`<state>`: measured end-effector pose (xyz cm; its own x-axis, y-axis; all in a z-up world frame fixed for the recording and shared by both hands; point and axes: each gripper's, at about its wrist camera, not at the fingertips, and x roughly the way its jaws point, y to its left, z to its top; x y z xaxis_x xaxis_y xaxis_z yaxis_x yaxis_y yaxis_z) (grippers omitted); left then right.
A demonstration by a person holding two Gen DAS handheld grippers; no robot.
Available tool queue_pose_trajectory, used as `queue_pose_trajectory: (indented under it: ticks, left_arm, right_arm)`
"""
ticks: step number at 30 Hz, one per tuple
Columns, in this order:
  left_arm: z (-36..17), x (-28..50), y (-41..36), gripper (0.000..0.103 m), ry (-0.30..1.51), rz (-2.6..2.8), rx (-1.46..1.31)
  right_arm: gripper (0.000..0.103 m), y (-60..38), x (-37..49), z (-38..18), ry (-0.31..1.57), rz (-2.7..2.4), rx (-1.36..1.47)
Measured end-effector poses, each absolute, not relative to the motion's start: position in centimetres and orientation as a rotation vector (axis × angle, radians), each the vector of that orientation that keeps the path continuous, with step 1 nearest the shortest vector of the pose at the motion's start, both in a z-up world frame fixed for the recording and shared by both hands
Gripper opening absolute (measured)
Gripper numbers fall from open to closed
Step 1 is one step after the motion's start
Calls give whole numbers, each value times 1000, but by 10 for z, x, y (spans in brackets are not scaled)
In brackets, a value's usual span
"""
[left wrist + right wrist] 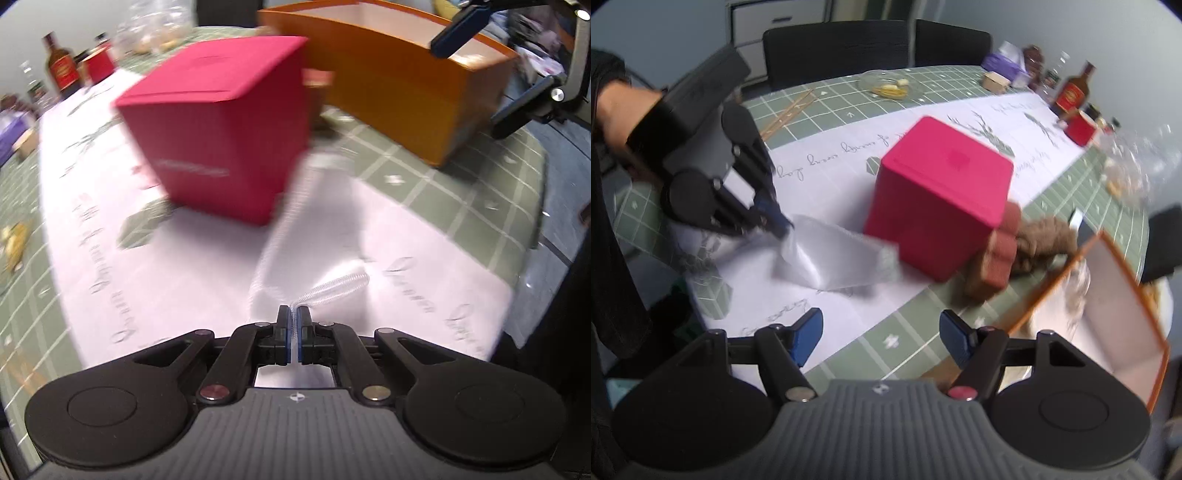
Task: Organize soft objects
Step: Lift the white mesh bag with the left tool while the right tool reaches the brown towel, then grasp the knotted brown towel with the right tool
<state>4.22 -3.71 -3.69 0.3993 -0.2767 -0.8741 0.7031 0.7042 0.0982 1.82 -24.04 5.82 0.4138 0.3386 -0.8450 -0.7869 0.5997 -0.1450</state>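
Pinching a corner of the limp white cloth [834, 254], the left tool [775, 221] had clamped shut; light and slippery, it draped onto the bench [916, 339] beside the pink box [942, 195]. The right tool [881, 334] hung open and empty.

Pink box [942, 199], orange bin [399, 77], green-checked tablecloth [916, 339]

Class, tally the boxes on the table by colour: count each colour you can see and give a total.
Pink: 1, the cube box.
Orange: 1, the open box.
Red: 1, the small box near the bottles.
Total: 3
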Motion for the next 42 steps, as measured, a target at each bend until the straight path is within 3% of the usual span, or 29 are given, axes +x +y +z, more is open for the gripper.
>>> queue_pose_trajectory:
  ticks: [9, 17, 26, 31, 35, 40, 42]
  left_arm:
    - [-17, 98, -2, 3, 922, -528, 385]
    - [-16, 139, 12, 3, 919, -501, 319]
    - [-21, 151, 27, 3, 942, -516, 227]
    - [-22, 148, 29, 3, 950, -536, 206]
    - [-23, 147, 30, 3, 953, -547, 190]
    - [-27, 150, 30, 3, 966, -553, 183]
    - [-29, 151, 28, 3, 964, -552, 184]
  right_arm:
    - [66, -236, 92, 60, 820, 836, -1036]
    - [66, -229, 168, 61, 868, 875, -1235]
    - [68, -198, 218, 4, 1002, 927, -1474]
    - [77, -193, 234, -23, 1010, 945, -1532]
    - [72, -192, 244, -38, 1032, 964, -1543]
    - [75, -192, 239, -55, 992, 984, -1609]
    - [63, -190, 238, -55, 982, 993, -1622]
